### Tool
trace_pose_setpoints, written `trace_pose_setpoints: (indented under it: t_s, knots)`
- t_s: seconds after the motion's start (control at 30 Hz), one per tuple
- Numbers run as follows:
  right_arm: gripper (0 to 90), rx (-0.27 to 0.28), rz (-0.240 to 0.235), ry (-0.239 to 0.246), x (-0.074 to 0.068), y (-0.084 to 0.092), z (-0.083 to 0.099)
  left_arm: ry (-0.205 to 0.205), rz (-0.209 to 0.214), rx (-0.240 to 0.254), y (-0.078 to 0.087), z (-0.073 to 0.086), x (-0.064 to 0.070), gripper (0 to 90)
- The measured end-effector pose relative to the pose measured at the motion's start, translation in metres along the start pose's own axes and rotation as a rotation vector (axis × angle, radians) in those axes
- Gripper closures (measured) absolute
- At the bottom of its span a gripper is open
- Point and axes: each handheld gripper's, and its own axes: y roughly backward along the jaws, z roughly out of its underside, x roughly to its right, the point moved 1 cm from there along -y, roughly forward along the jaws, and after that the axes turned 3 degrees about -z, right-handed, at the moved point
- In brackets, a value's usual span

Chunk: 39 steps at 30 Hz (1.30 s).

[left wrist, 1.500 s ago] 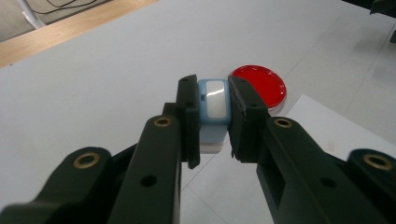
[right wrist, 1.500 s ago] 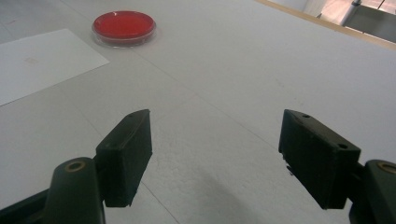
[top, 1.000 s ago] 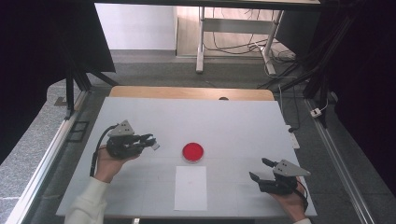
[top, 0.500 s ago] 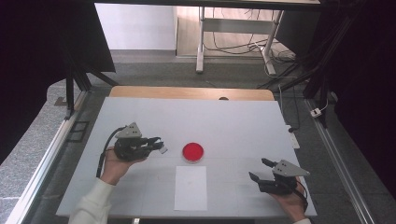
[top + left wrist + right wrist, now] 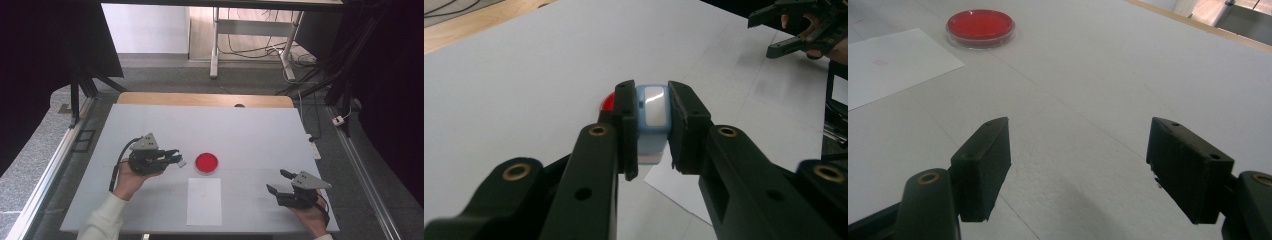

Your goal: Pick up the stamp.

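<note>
Left gripper (image 5: 176,159): jaws pinching a small light-blue block (image 5: 652,109), held just left of the red dish (image 5: 206,162)
Right gripper (image 5: 280,182): jaws spread, empty, near right
Done: block gripped
Left: likely setting it at the dish or white paper sheet (image 5: 204,201)

High view looking down on the table (image 5: 150,120) from above, two close views low along each tongs, all sharing the red dish (image 5: 206,162).

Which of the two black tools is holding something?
The left tool, beside the red dish. Its jaws are shut on a small blue and white block. The right tool rests with its jaws wide apart and nothing between them.
</note>
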Motion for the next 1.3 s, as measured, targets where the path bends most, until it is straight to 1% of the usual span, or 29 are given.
trace_pose_setpoints:
  t_s: [0.1,0.33,0.87,1.3]
  knots:
    - [25.2,0.0,0.0,0.0,0.0,0.0,0.0,-0.005,0.006,-0.006,-0.003,0.0,0.002,74.8]
    - [25.1,0.002,-0.002,0.0,0.0,0.0,0.0,-0.006,0.028,0.002,-0.008,-0.002,0.008,74.8]
    - [25.2,-0.004,-0.002,0.001,-0.001,-0.001,0.0,-0.031,0.058,-0.006,-0.021,-0.007,0.021,74.8]
    - [25.2,-0.001,-0.004,0.0,-0.001,-0.002,0.0,-0.032,0.079,-0.002,-0.03,-0.011,0.031,74.8]
